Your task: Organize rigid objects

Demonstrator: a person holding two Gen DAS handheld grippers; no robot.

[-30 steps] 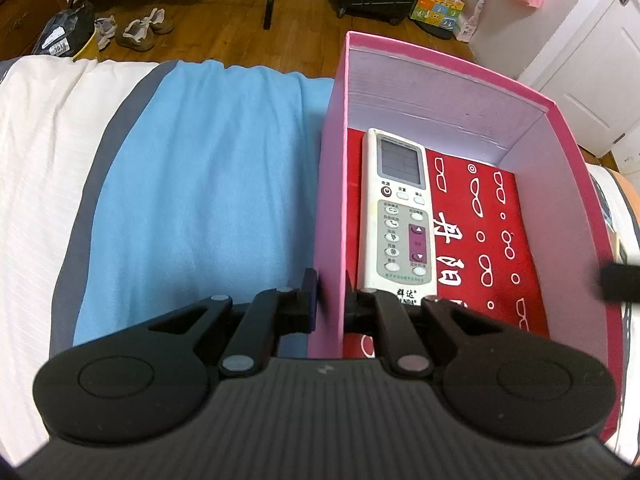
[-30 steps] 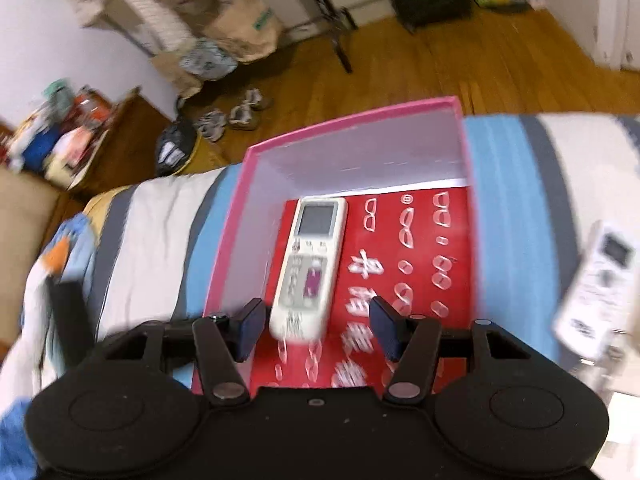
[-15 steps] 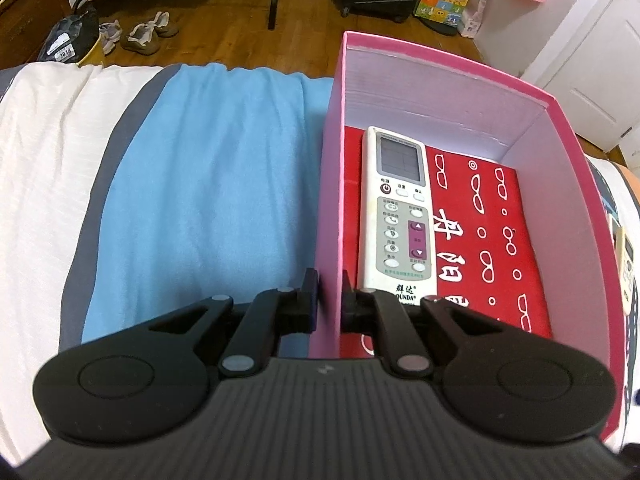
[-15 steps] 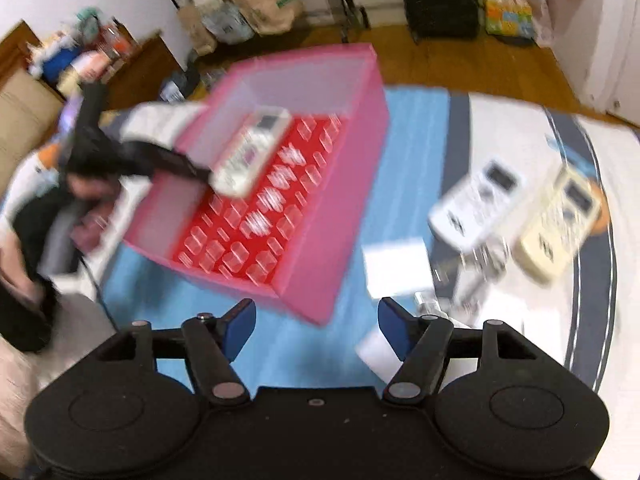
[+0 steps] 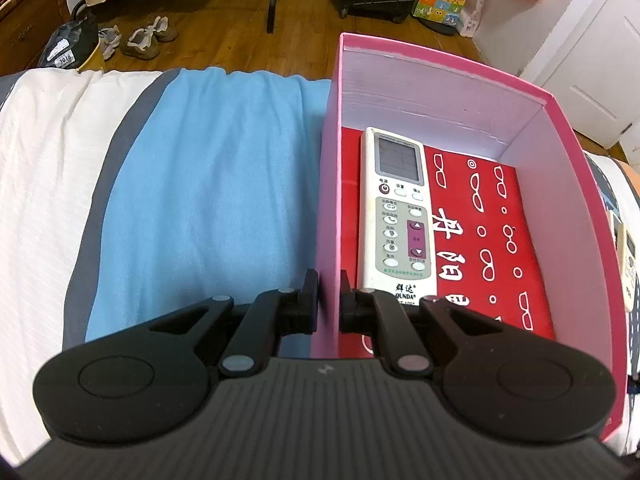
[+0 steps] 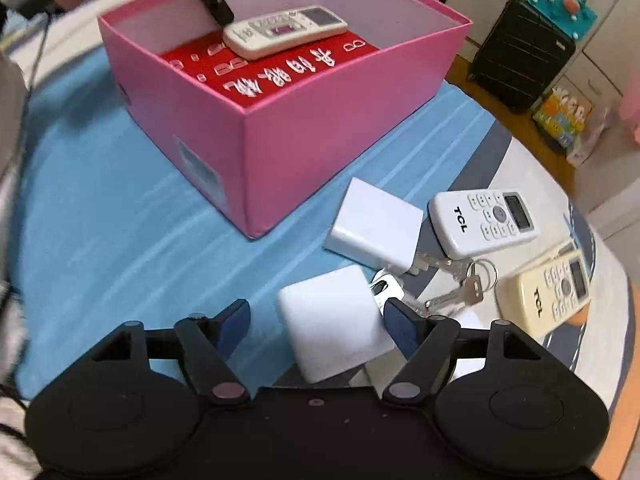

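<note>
One remote boxed, the rest waiting on the bed.

The left tongs (image 5: 329, 300) are clamped on the near wall of the pink box (image 5: 576, 208), where one remote (image 5: 398, 216) lies. Only the right wrist view shows what is left: two white chargers (image 6: 374, 224), keys (image 6: 460, 280) and two TCL remotes (image 6: 484, 218). The right tongs (image 6: 316, 322) stand apart around the nearer charger, not yet gripping.

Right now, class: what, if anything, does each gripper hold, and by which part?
The left gripper clamps the pink box by its side wall near the corner. The right gripper is open, holding nothing, with a white charger between its fingers.
</note>
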